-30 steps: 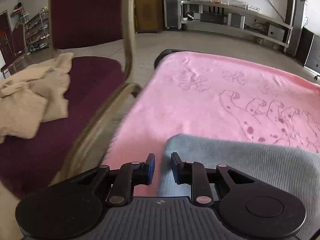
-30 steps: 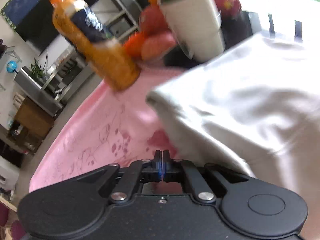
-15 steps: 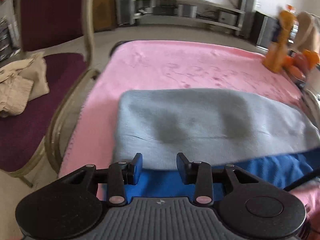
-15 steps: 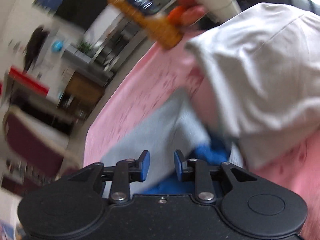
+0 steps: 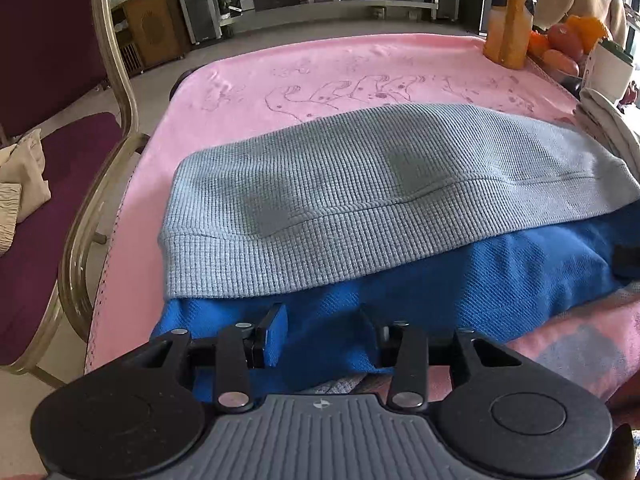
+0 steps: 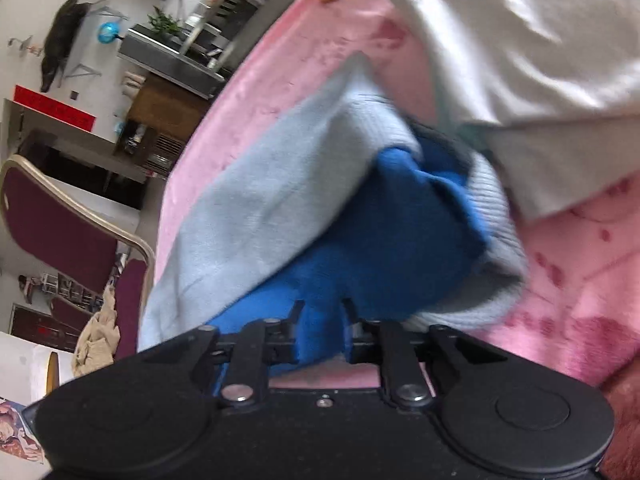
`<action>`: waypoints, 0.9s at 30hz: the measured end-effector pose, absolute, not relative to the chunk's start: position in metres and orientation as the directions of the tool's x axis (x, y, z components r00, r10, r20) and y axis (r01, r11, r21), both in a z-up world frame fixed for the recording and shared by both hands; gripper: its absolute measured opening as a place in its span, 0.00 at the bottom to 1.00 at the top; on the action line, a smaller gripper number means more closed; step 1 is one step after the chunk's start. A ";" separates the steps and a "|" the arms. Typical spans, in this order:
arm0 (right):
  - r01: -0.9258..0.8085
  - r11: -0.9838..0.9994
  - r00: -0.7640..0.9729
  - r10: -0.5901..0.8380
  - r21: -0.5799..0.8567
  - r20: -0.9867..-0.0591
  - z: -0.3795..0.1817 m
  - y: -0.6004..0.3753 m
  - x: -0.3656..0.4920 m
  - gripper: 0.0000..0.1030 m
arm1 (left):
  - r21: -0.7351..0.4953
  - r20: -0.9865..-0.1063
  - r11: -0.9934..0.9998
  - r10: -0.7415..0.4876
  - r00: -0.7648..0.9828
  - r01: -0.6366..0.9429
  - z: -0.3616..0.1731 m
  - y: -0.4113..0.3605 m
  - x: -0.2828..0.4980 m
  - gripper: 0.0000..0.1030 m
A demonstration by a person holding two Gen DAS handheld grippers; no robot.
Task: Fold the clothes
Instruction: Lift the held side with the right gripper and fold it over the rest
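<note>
A grey-and-blue knit garment lies folded on the pink blanket (image 5: 320,68). Its grey part (image 5: 360,184) lies on top and its blue part (image 5: 440,280) shows along the near edge. My left gripper (image 5: 322,320) is open, with the near blue edge bunched between its fingers. In the right wrist view the same garment shows grey (image 6: 248,216) and blue (image 6: 380,232). My right gripper (image 6: 320,312) is open, with blue cloth between its fingers. A folded white garment (image 6: 520,48) lies just beyond, at the right.
A maroon chair (image 5: 48,184) with a gold frame stands left of the table, with beige clothes (image 5: 16,192) on its seat. An orange bottle (image 5: 508,24), fruit (image 5: 564,40) and a white container (image 5: 608,72) stand at the table's far right corner.
Both grippers have drawn back to the garment's near edge and opened wider. The right one was shut a second ago. Blue cloth now sits between both pairs of fingers.
</note>
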State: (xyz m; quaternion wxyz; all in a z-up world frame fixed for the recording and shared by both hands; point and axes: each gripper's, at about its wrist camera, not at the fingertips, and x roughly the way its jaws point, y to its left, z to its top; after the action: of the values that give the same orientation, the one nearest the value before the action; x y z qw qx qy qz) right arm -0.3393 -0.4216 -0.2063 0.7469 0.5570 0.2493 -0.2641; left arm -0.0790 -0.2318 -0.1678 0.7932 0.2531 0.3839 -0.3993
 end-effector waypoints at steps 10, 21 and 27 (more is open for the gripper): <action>0.569 0.131 0.810 -0.255 0.812 -0.527 -0.197 -0.396 -0.418 0.42 | 0.102 -0.798 0.559 -0.448 0.403 0.823 -0.164 -0.230 -0.083 0.40; 0.604 -0.086 0.730 -0.338 0.792 -0.593 -0.226 -0.384 -0.400 0.46 | 0.106 -0.799 0.563 -0.442 0.407 0.819 -0.166 -0.230 -0.081 0.41; 0.522 -0.252 0.677 -0.459 0.815 -0.575 -0.243 -0.366 -0.394 0.46 | 0.112 -0.799 0.562 -0.439 0.411 0.819 -0.166 -0.231 -0.082 0.41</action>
State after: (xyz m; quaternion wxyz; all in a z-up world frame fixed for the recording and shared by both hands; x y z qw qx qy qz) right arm -0.3941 -0.3663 -0.2427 0.6113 0.6819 0.0229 -0.4010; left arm -0.0817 -0.2308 -0.1665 0.8006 0.2539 0.3744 -0.3930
